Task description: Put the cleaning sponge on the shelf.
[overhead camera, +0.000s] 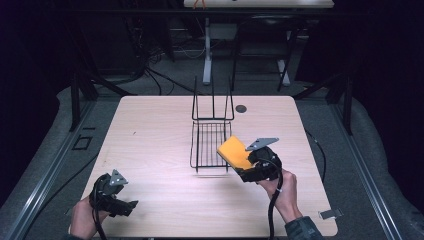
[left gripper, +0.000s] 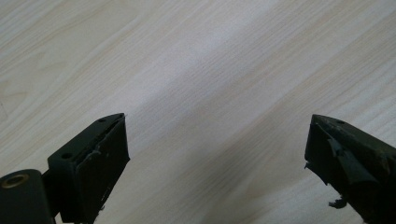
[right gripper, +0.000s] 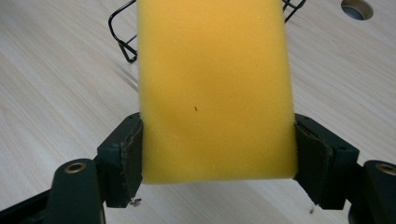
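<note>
Step in hand: carrying. The right tool (overhead camera: 248, 162) grips a yellow sponge (overhead camera: 235, 152) by its two side edges and holds it off the desk (overhead camera: 150, 140), just beside the near right corner of the wire rack (overhead camera: 210, 145); my reading is that the sponge is bound for the rack.
Right tool: clamped on the sponge, a pad on each side near its lower end, as the right gripper view shows (right gripper: 219, 158).
Left tool: jaws wide apart with nothing between them (left gripper: 217, 149); it rests low at the near left of the desk (overhead camera: 127, 206), well apart from the rack.
Sponge: tilted, its free end pointing toward the rack, clear of the wires as far as I can tell.
Next move: likely swing the sponge over the rack's flat grid, lower it level so it lands on the wires, then spread the jaws.
Risk: the soft sponge may snag on the rack's rim.
High view gives: the whole rack with its upright back, both hands, a round hole (overhead camera: 241, 108) in the desk.
Right gripper view gives: the pads' exact bite on the sponge (right gripper: 215, 84), a rack corner (right gripper: 122, 32) behind it.
Left gripper view gives: bare wood between the open jaws.
</note>
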`<state>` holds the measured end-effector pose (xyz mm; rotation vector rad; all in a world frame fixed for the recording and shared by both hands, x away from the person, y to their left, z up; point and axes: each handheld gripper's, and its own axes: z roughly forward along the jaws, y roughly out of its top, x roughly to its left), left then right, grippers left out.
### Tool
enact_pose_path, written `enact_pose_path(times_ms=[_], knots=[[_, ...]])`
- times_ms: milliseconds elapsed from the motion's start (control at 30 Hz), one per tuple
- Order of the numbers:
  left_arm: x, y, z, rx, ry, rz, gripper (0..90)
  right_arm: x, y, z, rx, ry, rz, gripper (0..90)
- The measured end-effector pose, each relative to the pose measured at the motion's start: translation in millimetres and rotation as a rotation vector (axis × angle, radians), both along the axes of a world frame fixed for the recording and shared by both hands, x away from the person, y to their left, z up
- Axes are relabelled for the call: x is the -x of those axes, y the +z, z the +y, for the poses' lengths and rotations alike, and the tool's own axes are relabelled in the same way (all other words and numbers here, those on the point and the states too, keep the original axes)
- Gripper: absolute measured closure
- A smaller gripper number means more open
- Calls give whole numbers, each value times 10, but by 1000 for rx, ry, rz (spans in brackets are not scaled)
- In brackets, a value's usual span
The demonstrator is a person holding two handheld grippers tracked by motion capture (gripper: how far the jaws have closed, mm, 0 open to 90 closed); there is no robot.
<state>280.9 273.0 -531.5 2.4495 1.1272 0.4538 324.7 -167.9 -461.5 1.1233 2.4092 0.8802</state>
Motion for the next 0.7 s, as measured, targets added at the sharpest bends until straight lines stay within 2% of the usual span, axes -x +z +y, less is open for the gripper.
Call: enact_pose_path(times_ms=[667, 700], knots=[[0, -3, 2, 0, 2, -1, 61, -178, -22, 268, 2, 35, -13, 259], [0, -3, 3, 0, 2, -2, 60, -190, -30, 294, -1, 34, -3, 259]])
